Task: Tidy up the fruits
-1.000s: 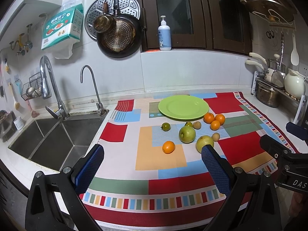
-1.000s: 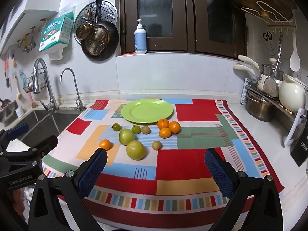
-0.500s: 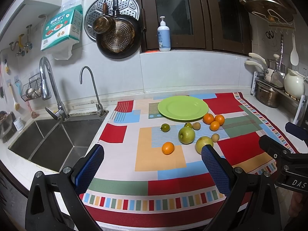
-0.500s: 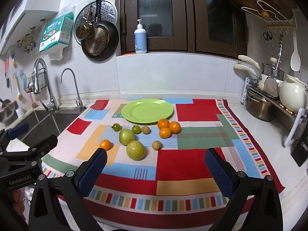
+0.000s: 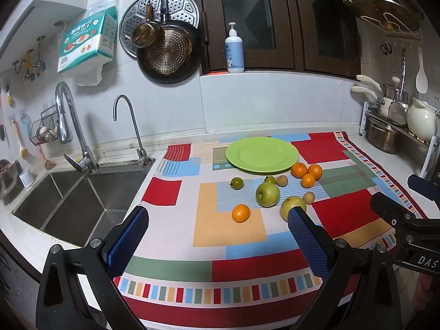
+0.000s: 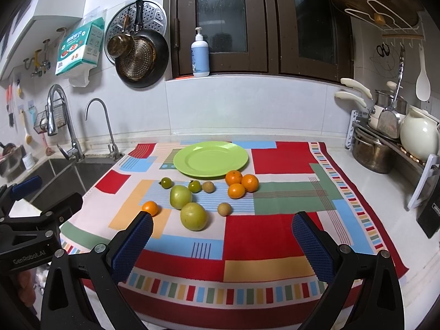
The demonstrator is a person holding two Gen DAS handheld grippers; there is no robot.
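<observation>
An empty green plate (image 5: 262,154) (image 6: 211,159) lies at the back of a patchwork cloth (image 6: 275,236). In front of it lie two green apples (image 6: 180,196) (image 6: 193,216), three oranges in a cluster (image 6: 241,183), a lone orange (image 5: 240,212) (image 6: 150,208), two small green fruits (image 6: 166,183) (image 6: 194,186) and two small brown ones (image 6: 208,186) (image 6: 224,209). My left gripper (image 5: 217,221) is open at the cloth's near-left edge, holding nothing. My right gripper (image 6: 221,227) is open too, short of the near apple, and empty.
A steel double sink (image 5: 63,200) with two taps (image 5: 67,126) lies left of the cloth. A dish rack with a pot (image 6: 374,151) and a white jug (image 6: 419,134) stands at the right. Pans (image 5: 167,52) hang on the wall; a soap bottle (image 6: 200,55) stands on the sill.
</observation>
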